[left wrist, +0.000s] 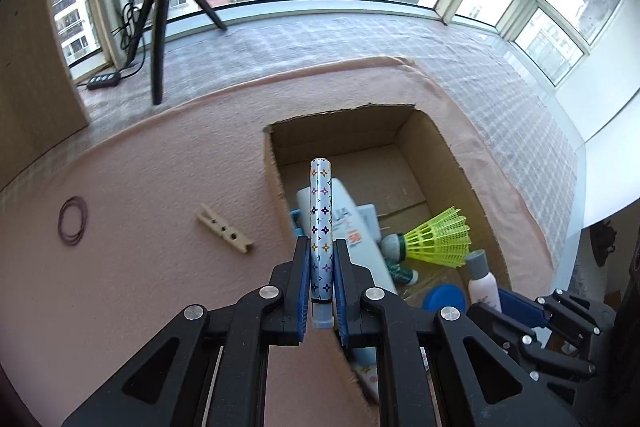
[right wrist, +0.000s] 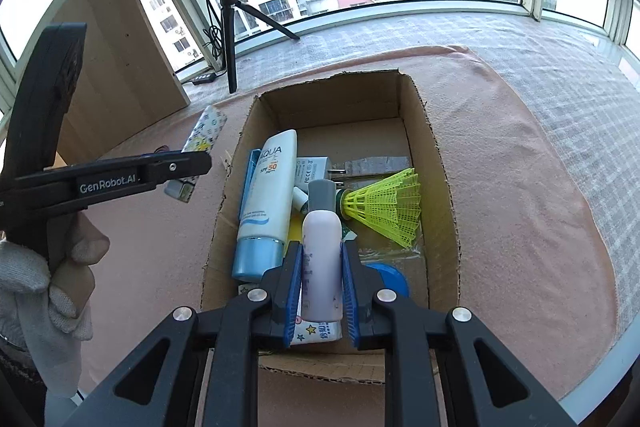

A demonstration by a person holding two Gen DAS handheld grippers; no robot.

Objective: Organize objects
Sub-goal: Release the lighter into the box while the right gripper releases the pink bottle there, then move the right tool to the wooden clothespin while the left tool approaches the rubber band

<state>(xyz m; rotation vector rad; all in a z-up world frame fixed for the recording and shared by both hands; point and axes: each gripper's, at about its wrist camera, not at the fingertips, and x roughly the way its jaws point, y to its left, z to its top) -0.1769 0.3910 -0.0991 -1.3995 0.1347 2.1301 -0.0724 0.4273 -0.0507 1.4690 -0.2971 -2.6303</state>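
- The left claw (left wrist: 321, 259) is clenched on a slim patterned tube (left wrist: 321, 223), which stands upright between the blue pads above the left rim of the cardboard box (left wrist: 456, 163).
- The right claw (right wrist: 322, 259) grips a pale lilac bottle (right wrist: 322, 251) with a grey cap, held over the near end of the box.
- Inside the box lie a white sunscreen tube (right wrist: 266, 203) against the left wall, a yellow shuttlecock (right wrist: 386, 207) toward the right wall and a blue round lid (right wrist: 394, 281) near the front.
- Left of the box, on the pink cloth (left wrist: 160, 167), rest a wooden clothespin (left wrist: 224, 229) and, farther left, some rubber bands (left wrist: 72, 221).
- A gloved hand (right wrist: 44, 287) holds the left tool's handle, left of the box.
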